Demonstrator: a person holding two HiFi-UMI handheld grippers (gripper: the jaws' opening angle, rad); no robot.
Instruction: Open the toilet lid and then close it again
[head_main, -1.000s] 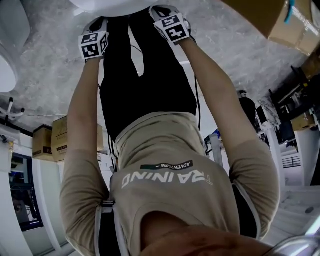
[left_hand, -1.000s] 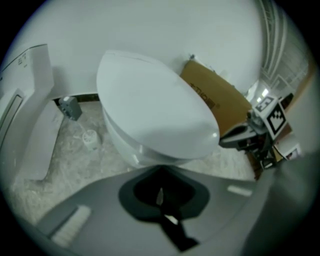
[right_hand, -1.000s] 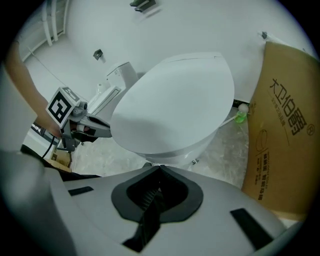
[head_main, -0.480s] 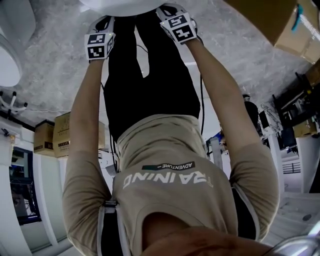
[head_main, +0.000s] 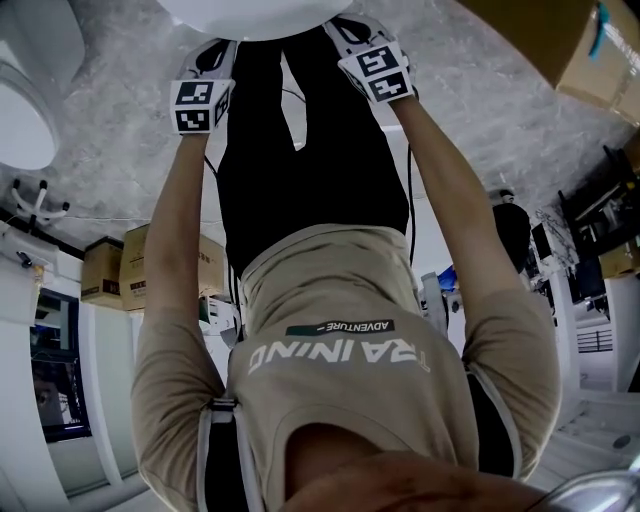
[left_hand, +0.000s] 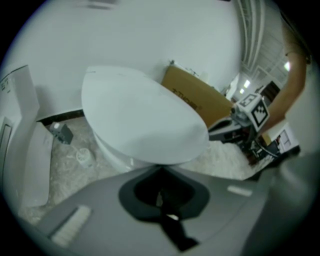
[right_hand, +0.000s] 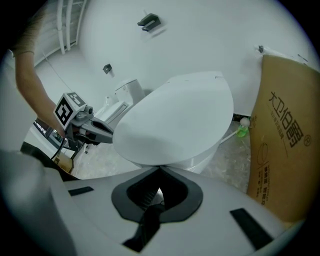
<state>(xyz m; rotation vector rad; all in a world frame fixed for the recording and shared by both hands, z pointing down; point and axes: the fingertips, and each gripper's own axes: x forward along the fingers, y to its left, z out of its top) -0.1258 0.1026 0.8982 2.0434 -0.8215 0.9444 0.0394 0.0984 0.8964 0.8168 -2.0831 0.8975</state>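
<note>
shirt (head_main: 340, 365) back: "TRAINING", "ADVENTURE", upside down | cardboard box (right_hand: 285, 140): vertical Chinese characters, circular logo

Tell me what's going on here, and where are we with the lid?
A person bends forward with a gripper in each hand. The left gripper and right gripper both have their jaws together, tips at the front edge of the white toilet lid. The lid lies down, not raised.

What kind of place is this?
Likely a storeroom or test space rather than a home bathroom: a white toilet with an oval lid stands beside a tall brown cardboard box, and a second white toilet sits nearby.
</note>
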